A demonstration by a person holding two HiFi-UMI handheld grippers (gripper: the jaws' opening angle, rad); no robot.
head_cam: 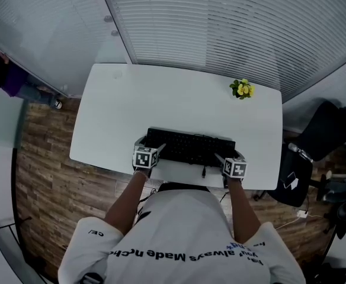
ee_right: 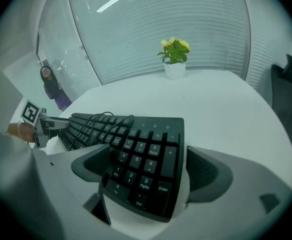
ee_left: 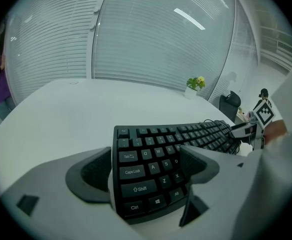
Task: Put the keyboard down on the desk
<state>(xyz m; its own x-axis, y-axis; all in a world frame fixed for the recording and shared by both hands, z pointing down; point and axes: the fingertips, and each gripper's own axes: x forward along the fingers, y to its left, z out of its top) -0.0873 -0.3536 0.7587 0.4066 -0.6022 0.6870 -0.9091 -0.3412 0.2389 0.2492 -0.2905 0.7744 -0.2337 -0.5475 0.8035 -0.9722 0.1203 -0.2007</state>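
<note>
My left gripper (head_cam: 150,155) and right gripper (head_cam: 228,164) each pinch one end of the keyboard (head_cam: 191,147), over the desk's (head_cam: 161,96) near edge. I judge that setting it flat and releasing are left.

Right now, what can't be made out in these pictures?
Whether the keyboard touches the desk: its own body hides its underside in all views.
Middle of the desk's near edge: covered by the person's torso, head view.
Bystander: cut off by the left edge, head view.
Print on the keyboard's keys: too small, head view.
</note>
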